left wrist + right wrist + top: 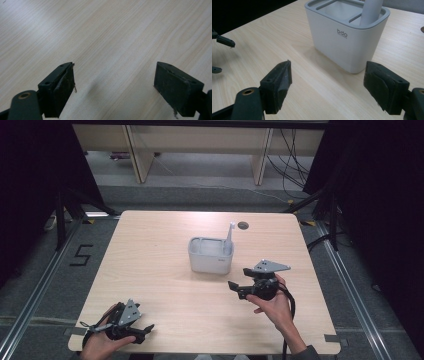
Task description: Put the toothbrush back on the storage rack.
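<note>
1. White plastic, with a grey rim: the holder (pixel 210 255) stands upright near the middle of the table (pixel 165 250), a little toward the far side. Its long side runs left to right across the table, and dividers split its top into compartments.
2. One pale utensil handle (pixel 230 237) stands in the holder's right end. It rises almost straight up with its long axis near vertical, tipped slightly. I cannot tell what sort of utensil it is.
3. From the right gripper view the holder (pixel 347 37) shows small lettering on its side, and the handle (pixel 370 11) rises out of its rim.
4. Just in front of the holder and to its right, the right gripper (pixel 240 279) is held by a hand (pixel 272 307) above the wood. Its jaws are spread wide and point left toward the holder, clear of it, with nothing between them.
5. Well apart, at the near left corner, the left gripper (pixel 145 331) sits in the other hand (pixel 100 342). Its jaws are also spread with nothing between them, over bare light wood.
</note>
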